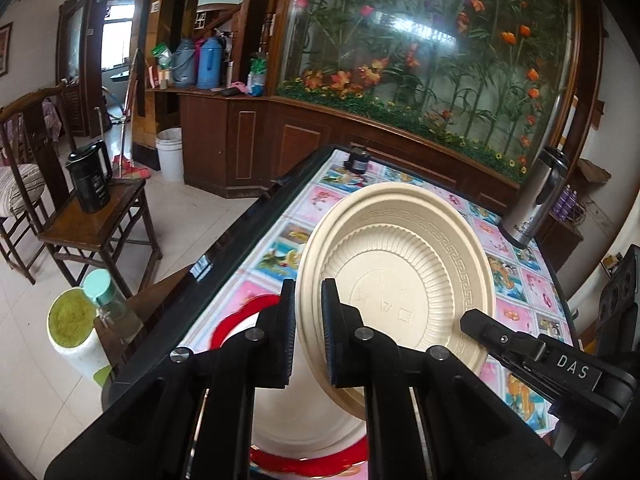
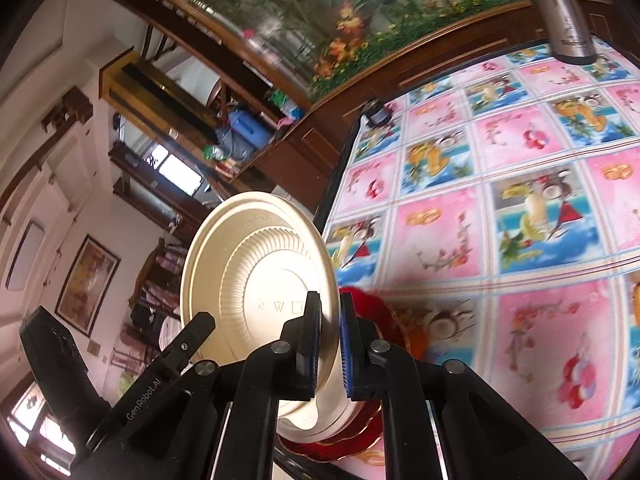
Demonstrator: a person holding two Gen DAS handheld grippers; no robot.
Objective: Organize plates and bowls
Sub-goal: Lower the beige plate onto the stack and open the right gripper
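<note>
A tan paper plate [image 1: 400, 264] is held up on its edge above the picture tablecloth [image 1: 520, 276], its rim is pinched by the left gripper [image 1: 308, 332] and by the right gripper [image 2: 330, 344], a red plate [image 1: 240, 316] is seen underneath.

A thermos flask [image 1: 534, 200] stands at the surface's [image 1: 516, 296] far right edge; a small jar [image 1: 357, 159] at its far left corner.

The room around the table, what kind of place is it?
Most likely a dining or living room in a home. A table with a flowery cloth stands before a wooden cabinet that carries thermos flasks, and an electric kettle sits on a wooden chair nearby.
</note>
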